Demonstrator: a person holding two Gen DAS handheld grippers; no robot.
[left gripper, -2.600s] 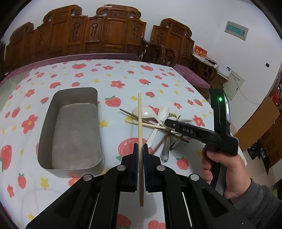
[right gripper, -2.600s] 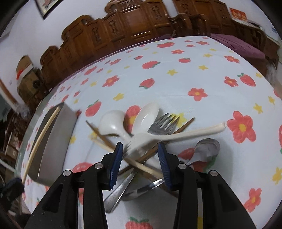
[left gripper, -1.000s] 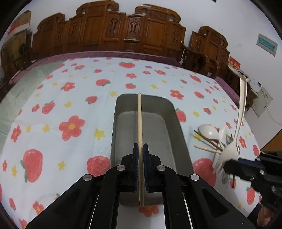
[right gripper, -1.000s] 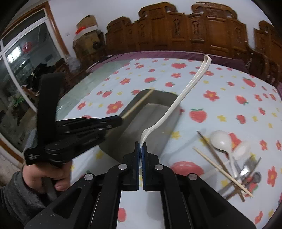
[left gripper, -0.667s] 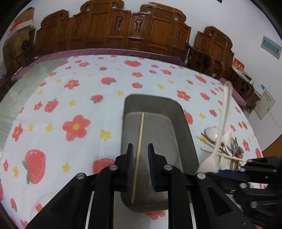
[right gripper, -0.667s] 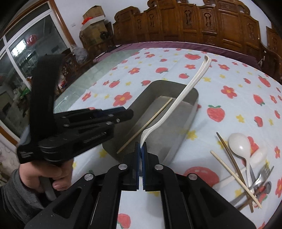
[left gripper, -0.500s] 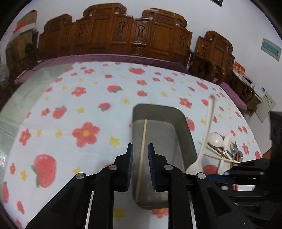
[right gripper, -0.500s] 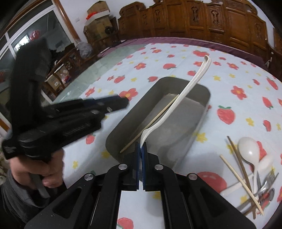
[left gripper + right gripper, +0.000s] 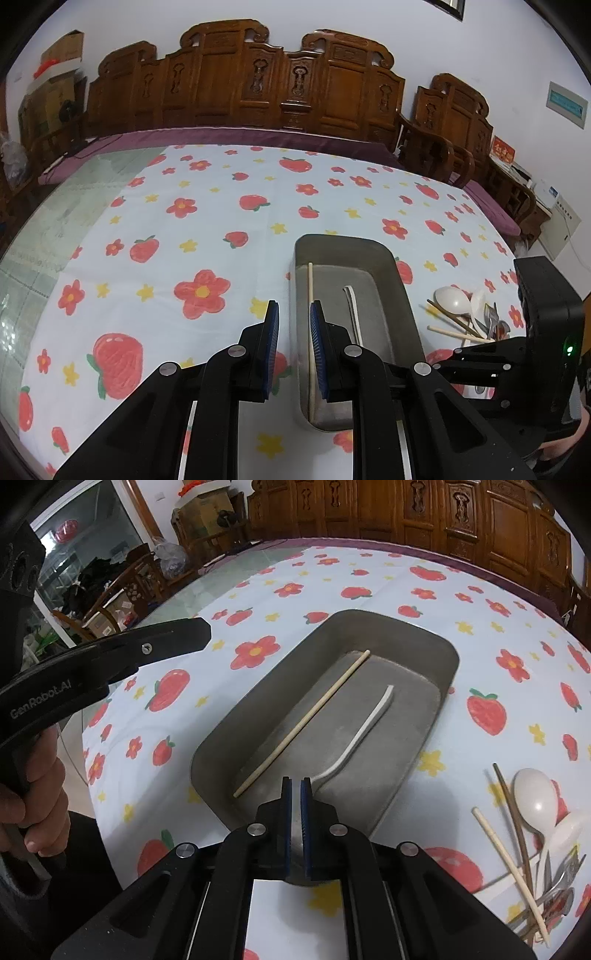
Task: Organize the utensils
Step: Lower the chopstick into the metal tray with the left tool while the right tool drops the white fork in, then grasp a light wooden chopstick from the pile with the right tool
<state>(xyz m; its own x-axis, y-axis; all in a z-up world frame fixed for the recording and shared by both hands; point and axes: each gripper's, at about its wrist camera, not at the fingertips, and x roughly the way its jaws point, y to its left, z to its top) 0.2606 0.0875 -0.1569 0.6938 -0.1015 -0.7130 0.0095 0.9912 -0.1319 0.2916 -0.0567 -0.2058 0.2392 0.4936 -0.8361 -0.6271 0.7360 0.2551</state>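
We note the grey rectangular metal tray (image 9: 436, 709) holding a pale wooden chopstick (image 9: 306, 716) and a white plastic fork (image 9: 364, 727) – apart. Right gripper (image 9: 295, 794) jaws opening, nothing pinched; left gripper (image 9: 293, 343) slightly parted, empty. Remaining utensil pile (image 9: 535, 849) beside the tray.

tray (image 9: 448, 657): dull brushed metal | chopstick (image 9: 306, 716): pale bare wood | fork (image 9: 364, 731): smooth white plastic | tablecloth (image 9: 207, 229): matt printed cloth | chairs (image 9: 258, 77): glossy carved wood
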